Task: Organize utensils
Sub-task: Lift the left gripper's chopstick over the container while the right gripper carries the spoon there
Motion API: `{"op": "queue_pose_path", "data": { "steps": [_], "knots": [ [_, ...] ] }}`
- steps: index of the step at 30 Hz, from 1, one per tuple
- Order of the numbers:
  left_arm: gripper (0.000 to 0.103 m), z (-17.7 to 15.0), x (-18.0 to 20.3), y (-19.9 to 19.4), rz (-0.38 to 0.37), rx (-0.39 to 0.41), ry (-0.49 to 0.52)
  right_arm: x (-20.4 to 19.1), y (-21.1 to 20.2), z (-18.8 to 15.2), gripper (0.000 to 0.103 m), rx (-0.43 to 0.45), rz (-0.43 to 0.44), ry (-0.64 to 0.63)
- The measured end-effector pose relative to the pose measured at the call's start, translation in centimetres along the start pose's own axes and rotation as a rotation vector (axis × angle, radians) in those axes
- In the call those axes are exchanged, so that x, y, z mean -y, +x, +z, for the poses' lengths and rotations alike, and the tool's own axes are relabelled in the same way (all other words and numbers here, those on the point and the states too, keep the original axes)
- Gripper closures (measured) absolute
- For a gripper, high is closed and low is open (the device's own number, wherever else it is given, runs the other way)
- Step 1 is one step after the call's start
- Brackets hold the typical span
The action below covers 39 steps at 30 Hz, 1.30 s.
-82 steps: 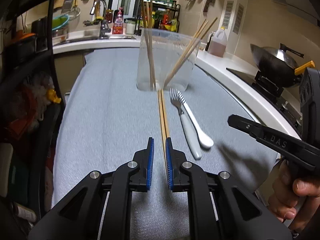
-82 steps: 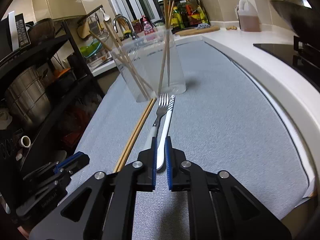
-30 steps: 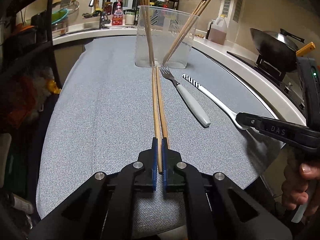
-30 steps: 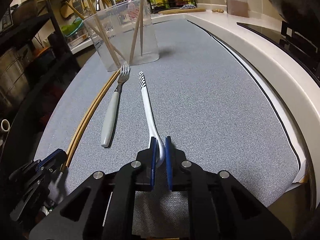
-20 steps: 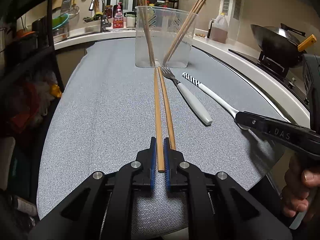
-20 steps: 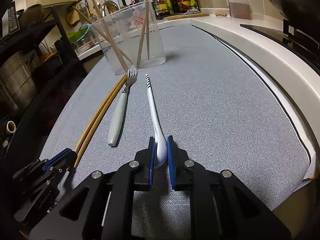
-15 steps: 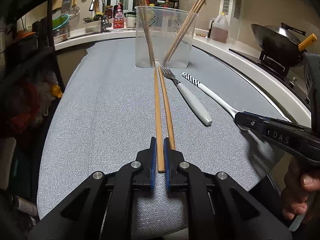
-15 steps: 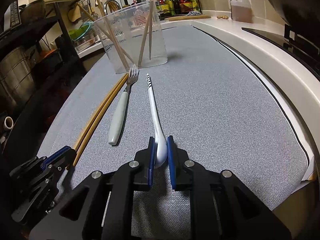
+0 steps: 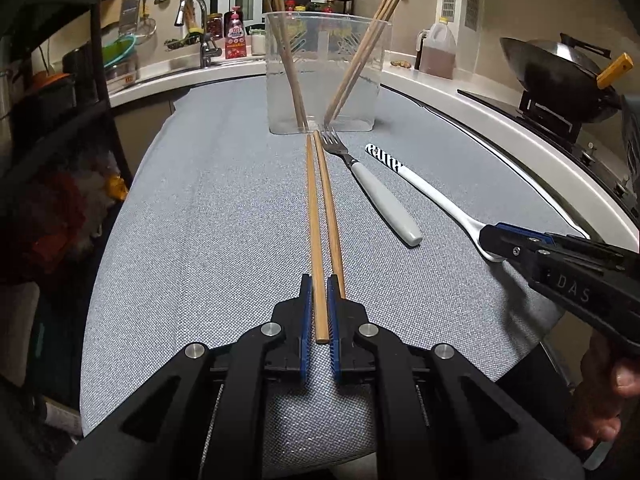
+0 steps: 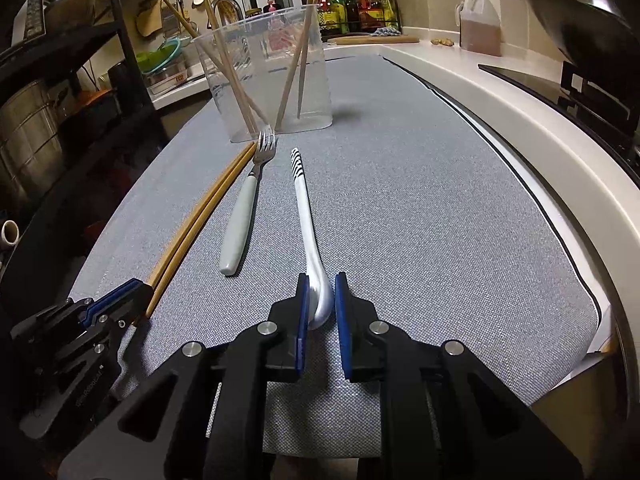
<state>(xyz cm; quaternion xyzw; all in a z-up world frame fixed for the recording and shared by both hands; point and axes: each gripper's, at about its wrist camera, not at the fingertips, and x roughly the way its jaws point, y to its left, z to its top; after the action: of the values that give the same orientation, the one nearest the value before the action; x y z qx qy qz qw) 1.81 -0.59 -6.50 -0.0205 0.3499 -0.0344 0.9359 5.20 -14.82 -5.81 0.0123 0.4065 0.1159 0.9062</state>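
Two wooden chopsticks [image 9: 312, 208] lie side by side on the grey cloth [image 9: 200, 220]. My left gripper [image 9: 317, 284] is shut on the near end of the left one; the other passes just outside its right pad. A white-handled fork [image 9: 384, 200] lies to their right. Further right lies a white spoon [image 10: 306, 216] with a striped handle tip. My right gripper [image 10: 322, 280] is shut on its bowl, which rests on the cloth. A clear container [image 9: 324, 80] at the far end holds several chopsticks.
A white counter edge [image 10: 540, 128] curves along the right, with a wok [image 9: 552, 68] on the stove and an oil jug [image 9: 436, 48]. A dark shelf rack [image 10: 60, 92] with pots stands on the left. A person's hand [image 9: 608, 412] holds the right gripper.
Since the earliest frames both grippers have slid back to the utensils' near ends and shut there. The spoon has swung away from the fork. One chopstick now lies outside the left pads.
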Motion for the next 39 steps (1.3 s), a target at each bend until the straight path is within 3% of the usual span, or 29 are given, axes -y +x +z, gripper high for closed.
{"op": "queue_pose_path", "data": {
  "steps": [6, 12, 25, 39],
  "knots": [
    [0.096, -0.4, 0.2, -0.1, 0.018, 0.031, 0.002, -0.4, 0.1, -0.6, 0.088, 0.015, -0.001, -0.016],
    [0.096, -0.1, -0.2, -0.2, 0.002, 0.013, -0.024, -0.1, -0.3, -0.5, 0.092, 0.024, -0.002, -0.004],
    [0.096, 1.5, -1.1, -4.6, 0.011, 0.124, -0.016, -0.1, -5.3, 1.9, 0.091, 0.140, -0.022, -0.040],
    [0.097, 7.8, -2.1, -8.4, 0.027, 0.285, 0.017, 0.2, -8.8, 6.5, 0.091, 0.241, -0.020, -0.069]
  ]
}}
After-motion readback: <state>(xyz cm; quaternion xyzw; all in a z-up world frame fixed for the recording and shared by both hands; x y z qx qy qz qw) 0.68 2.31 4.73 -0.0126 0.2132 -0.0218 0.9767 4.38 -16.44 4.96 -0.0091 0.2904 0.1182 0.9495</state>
